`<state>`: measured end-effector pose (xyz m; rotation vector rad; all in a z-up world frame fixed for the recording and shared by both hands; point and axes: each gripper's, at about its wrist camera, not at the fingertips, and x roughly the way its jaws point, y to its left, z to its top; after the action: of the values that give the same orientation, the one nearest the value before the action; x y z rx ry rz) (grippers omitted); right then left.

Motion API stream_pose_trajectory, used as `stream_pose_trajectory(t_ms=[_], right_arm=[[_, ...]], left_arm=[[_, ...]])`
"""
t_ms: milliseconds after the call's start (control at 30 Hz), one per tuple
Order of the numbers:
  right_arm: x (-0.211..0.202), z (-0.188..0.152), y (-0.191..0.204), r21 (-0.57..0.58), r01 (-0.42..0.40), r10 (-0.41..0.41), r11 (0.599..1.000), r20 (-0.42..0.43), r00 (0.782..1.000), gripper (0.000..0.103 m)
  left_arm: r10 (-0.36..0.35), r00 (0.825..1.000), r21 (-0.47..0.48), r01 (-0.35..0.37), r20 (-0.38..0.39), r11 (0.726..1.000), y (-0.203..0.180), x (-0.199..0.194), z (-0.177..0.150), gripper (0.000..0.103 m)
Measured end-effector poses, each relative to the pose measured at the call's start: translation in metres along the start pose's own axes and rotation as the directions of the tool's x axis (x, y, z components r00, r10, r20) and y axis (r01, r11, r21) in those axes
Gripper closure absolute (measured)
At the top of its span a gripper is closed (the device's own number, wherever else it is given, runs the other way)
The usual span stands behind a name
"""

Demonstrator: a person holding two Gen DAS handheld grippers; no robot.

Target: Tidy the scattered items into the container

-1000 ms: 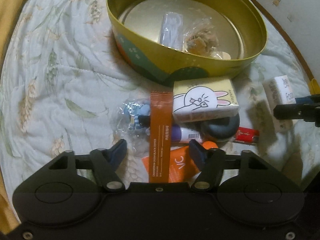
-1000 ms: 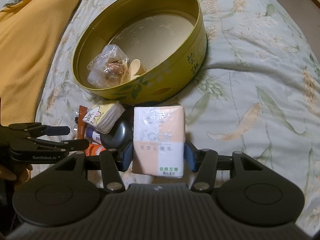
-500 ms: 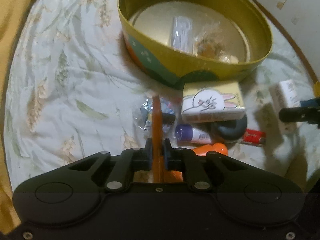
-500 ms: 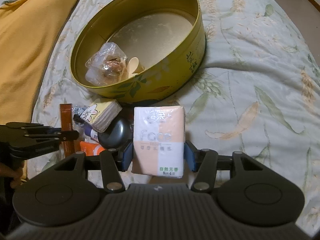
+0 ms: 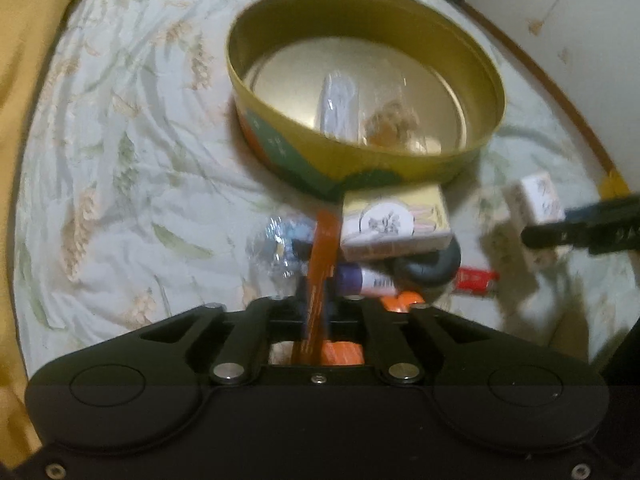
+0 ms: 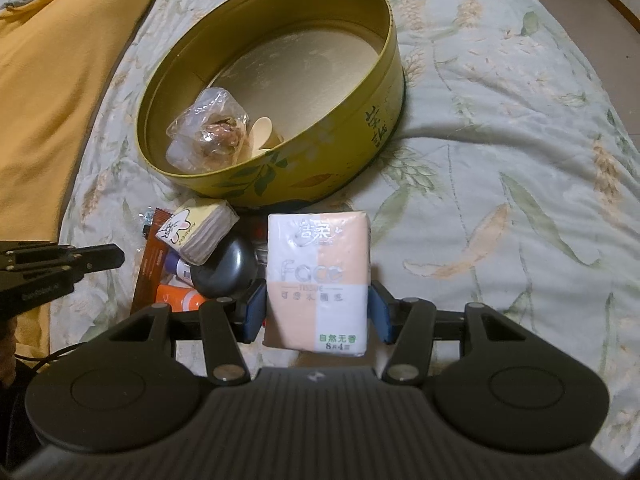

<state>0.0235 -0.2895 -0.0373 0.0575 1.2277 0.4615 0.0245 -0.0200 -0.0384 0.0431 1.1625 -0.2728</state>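
Note:
A long orange sachet (image 5: pixel 320 248) stands tilted between the fingers of my left gripper (image 5: pixel 318 292). The pads still touch it while the jaws are opening. It rises over a pile on the quilt: a bunny tissue pack (image 5: pixel 396 220), a dark round case (image 5: pixel 428 268), a purple-capped tube (image 5: pixel 364 280), an orange tube (image 5: pixel 400 300) and a wrapped blue toy (image 5: pixel 280 240). My right gripper (image 6: pixel 316 306) is shut on a peach-and-white tissue pack (image 6: pixel 320 264), beside the pile. The yellow round tin (image 6: pixel 320 160) lies just beyond and holds a clear snack bag (image 6: pixel 208 132).
A small red item (image 5: pixel 476 280) lies right of the pile. A yellow blanket (image 6: pixel 60 60) covers the bed's left side. The bed's wooden edge and a white wall (image 5: pixel 560 40) are behind the tin. Floral quilt (image 6: pixel 500 160) stretches to the right.
My left gripper went from open around the flat sachet to shut on it, then rose with the sachet turned on edge. The right gripper and its tissue pack stayed still.

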Motion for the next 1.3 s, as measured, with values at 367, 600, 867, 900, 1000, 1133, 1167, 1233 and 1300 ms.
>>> stream_pose_trajectory(t_ms=[367,600,867,900,1000,1133,1167,1233,1300], right_arm=[[0.001,-0.001,0.003,-0.013,0.001,-0.001,1.000,-0.006,1.000,0.047],[0.000,-0.002,0.003,-0.014,-0.005,0.005,1.000,-0.002,1.000,0.047],[-0.001,-0.003,0.008,-0.032,-0.001,0.001,0.999,0.001,1.000,0.047],[-0.001,-0.003,0.008,-0.033,0.001,-0.001,0.999,-0.001,1.000,0.047],[-0.003,-0.004,0.008,-0.032,0.007,-0.007,0.999,-0.001,1.000,0.047],[-0.010,-0.002,0.011,-0.039,0.008,-0.008,0.999,0.015,1.000,0.047],[-0.012,-0.001,0.011,-0.039,0.009,-0.008,0.999,0.020,1.000,0.047],[-0.016,0.001,0.013,-0.045,0.013,-0.012,0.999,0.031,0.999,0.047],[-0.020,0.005,0.015,-0.049,0.018,-0.016,0.999,0.041,0.999,0.047]], left_arm=[[0.032,0.994,0.039,-0.029,-0.100,0.999,-0.006,0.041,-0.003,0.099],[-0.036,0.999,0.017,0.035,0.022,0.999,-0.007,0.004,-0.003,0.100],[-0.092,0.995,-0.014,0.092,0.044,0.996,-0.005,-0.009,0.000,0.100],[-0.095,0.994,-0.029,0.096,0.046,0.995,-0.005,-0.009,0.001,0.100],[-0.102,0.994,-0.067,0.105,0.046,0.992,-0.001,-0.007,-0.002,0.100],[-0.087,0.993,-0.094,0.094,0.074,0.991,0.001,-0.007,-0.005,0.100],[-0.091,0.992,-0.109,0.099,0.083,0.989,0.002,-0.007,-0.005,0.100],[-0.088,0.991,-0.136,0.102,0.101,0.986,0.006,-0.008,-0.005,0.100],[-0.079,0.989,-0.168,0.099,0.122,0.981,0.012,-0.010,-0.004,0.100]])
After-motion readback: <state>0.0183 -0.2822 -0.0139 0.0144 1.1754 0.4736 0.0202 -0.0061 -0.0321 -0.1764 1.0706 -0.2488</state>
